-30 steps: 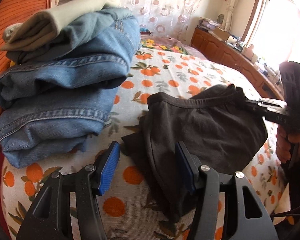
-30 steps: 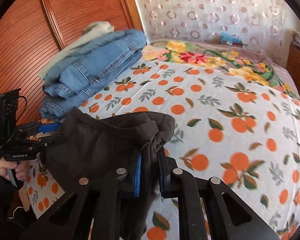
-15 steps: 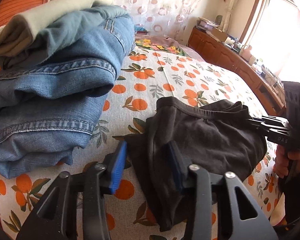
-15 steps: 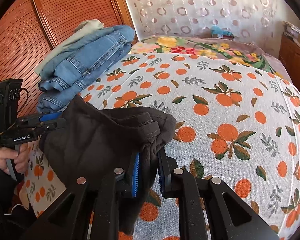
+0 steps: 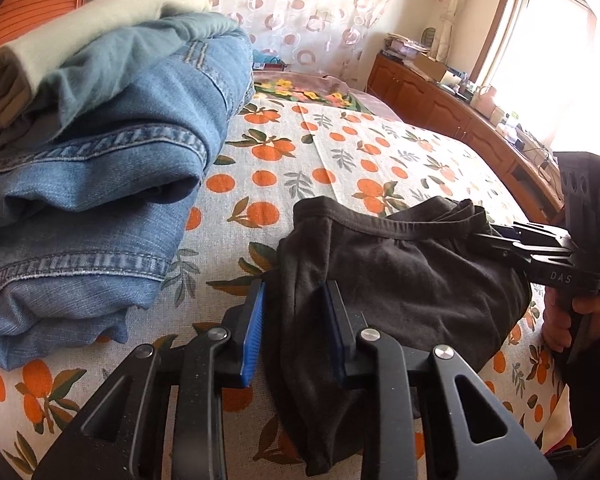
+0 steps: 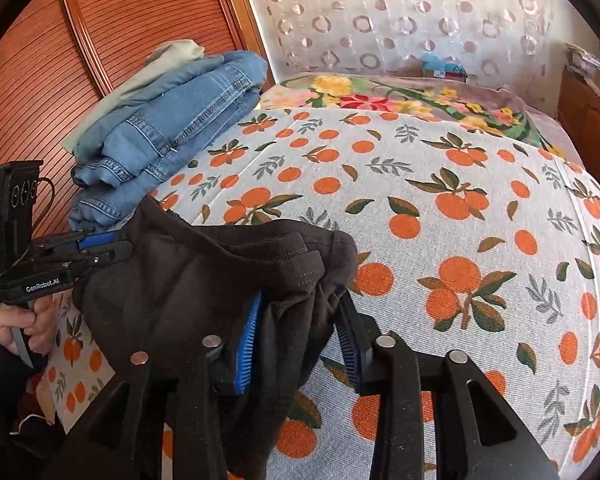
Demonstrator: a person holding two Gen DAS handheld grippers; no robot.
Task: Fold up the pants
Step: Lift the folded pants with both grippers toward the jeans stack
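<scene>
Folded dark brown pants [image 5: 400,280] lie on the orange-print bedsheet [image 5: 320,152]. My left gripper [image 5: 296,332] has narrowed around the pants' left fold, and cloth fills the gap between its blue pads. My right gripper [image 6: 300,332] stands partly open with the pants [image 6: 204,288] draped between its blue pads, no longer pinched. The right gripper also shows in the left wrist view [image 5: 496,240] at the waistband corner. The left gripper shows in the right wrist view [image 6: 104,246] at the pants' far edge.
A stack of folded blue jeans [image 5: 100,184] topped by a pale garment [image 5: 80,20] lies on the bed's left side, also visible in the right wrist view [image 6: 172,132]. A floral blanket [image 6: 400,96] lies at the far end. A wooden cabinet [image 5: 460,120] runs under the window.
My left gripper moved forward over the pants' fold and its jaws narrowed around it. My right gripper, shut on the pants before, has spread its jaws.
</scene>
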